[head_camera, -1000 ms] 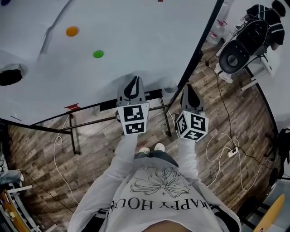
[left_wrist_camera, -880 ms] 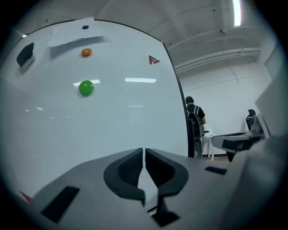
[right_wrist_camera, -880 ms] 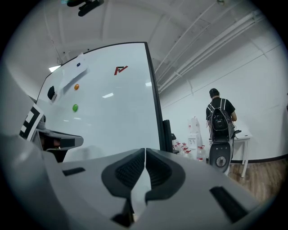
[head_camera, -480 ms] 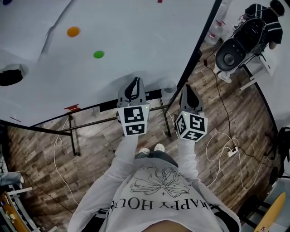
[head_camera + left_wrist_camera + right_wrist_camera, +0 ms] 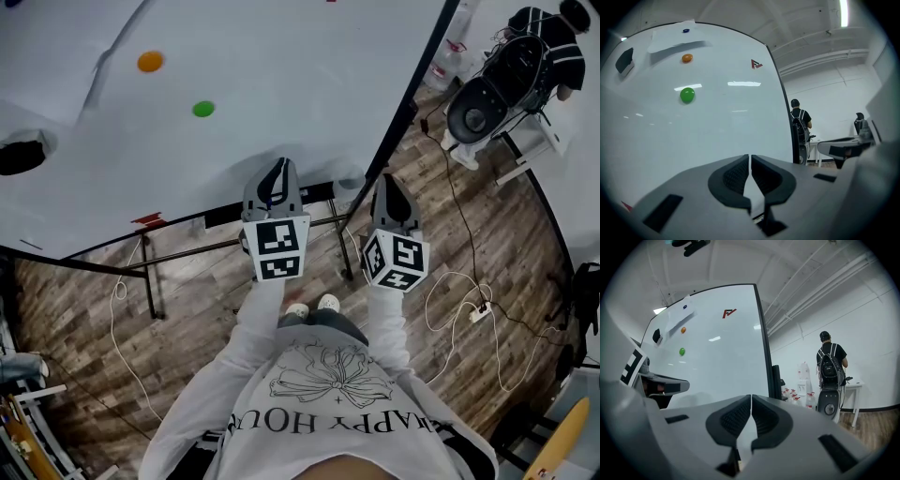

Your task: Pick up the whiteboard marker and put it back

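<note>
Presently, left gripper and right gripper, both clenched on nothing, face the large white whiteboard; small red object on its dark ledge, possibly the marker, lies within reach

I face the whiteboard. On it the upper magnet sits above and left of the lower magnet, and the eraser is further left. My left gripper and right gripper are side by side before the board's lower right corner. Past the board's right edge, bottles stand on the floor, with a person at a table further right.
</note>
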### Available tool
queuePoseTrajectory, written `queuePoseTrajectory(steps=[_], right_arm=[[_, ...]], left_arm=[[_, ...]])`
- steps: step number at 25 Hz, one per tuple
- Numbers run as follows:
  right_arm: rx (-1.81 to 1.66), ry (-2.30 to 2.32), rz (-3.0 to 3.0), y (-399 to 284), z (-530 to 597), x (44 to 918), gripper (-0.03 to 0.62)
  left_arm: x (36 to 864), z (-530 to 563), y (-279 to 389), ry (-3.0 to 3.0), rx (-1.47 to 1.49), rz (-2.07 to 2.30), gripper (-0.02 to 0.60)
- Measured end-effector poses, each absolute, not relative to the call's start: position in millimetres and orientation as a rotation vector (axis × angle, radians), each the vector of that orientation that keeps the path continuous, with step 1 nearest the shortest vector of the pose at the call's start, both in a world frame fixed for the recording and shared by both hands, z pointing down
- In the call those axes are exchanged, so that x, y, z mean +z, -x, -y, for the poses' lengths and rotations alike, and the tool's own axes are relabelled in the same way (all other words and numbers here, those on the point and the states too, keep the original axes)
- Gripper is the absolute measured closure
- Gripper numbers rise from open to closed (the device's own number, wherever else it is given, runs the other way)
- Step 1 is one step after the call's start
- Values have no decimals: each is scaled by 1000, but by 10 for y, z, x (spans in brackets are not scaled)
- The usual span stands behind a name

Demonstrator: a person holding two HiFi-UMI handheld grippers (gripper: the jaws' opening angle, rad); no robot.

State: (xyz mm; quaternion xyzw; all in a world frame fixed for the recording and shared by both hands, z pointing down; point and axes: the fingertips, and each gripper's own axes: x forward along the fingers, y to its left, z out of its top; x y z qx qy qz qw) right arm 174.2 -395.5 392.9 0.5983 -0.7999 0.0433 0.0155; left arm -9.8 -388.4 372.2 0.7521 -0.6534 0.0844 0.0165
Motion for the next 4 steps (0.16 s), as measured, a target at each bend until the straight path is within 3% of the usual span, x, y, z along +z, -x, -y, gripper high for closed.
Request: queuePoseTrajectory(steps=[4], right_arm=[[132,-1862,2483,-1763,3963,3931,586]], left_arm=[[3731,3874,78,-2341,268,2026,563]])
